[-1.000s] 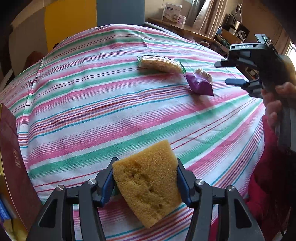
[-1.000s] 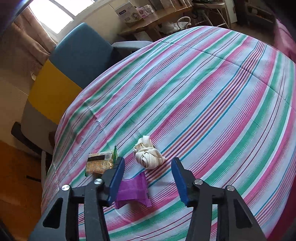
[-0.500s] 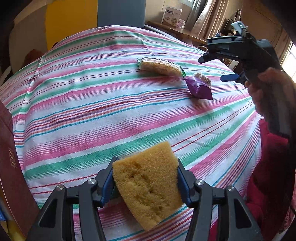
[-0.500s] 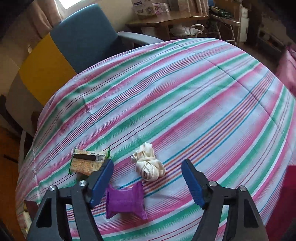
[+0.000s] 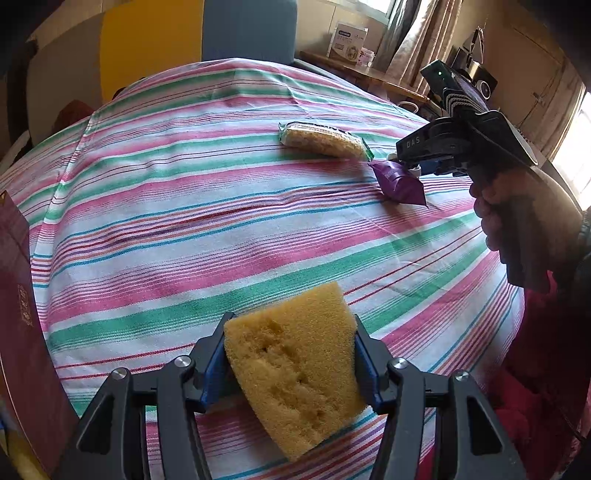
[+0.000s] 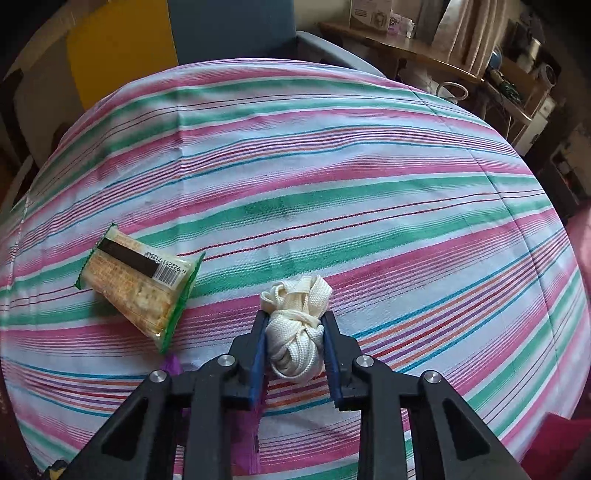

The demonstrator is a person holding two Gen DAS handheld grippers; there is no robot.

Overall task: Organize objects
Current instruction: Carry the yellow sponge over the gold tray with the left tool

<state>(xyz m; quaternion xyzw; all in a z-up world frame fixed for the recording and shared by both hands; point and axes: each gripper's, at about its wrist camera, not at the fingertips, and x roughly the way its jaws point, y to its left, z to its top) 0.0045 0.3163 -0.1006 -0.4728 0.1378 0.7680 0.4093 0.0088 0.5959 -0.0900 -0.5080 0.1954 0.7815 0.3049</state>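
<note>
Sponge (image 5: 295,365), yellow and full of small holes, sits tilted between the blue pads of the left gripper (image 5: 290,354), which is clamped on its two sides. It hangs over the near edge of the striped cloth (image 5: 184,229) that covers the table. At the left edge of this view stands a dark red box (image 5: 18,314).

In the right wrist view, the right gripper (image 6: 293,339) is closed on a white cord bundle (image 6: 295,332); both blue pads press on its sides, and its top loops stick out beyond the fingertips. The bundle lies on the cloth or just above it; I cannot tell which. Just to the left of this gripper, and partly hidden under it, is a purple packet (image 5: 400,181), which lies on the cloth. A little farther to the left lies a cracker packet (image 6: 138,284) with green ends and a barcode on top, apart from the bundle.

From the left wrist view, a hand (image 5: 495,218) holds the handle of the right gripper above the far right part of the table. Behind the table stand a blue and yellow chair (image 5: 207,33) and a wooden shelf (image 6: 402,48) with a white box on it.
</note>
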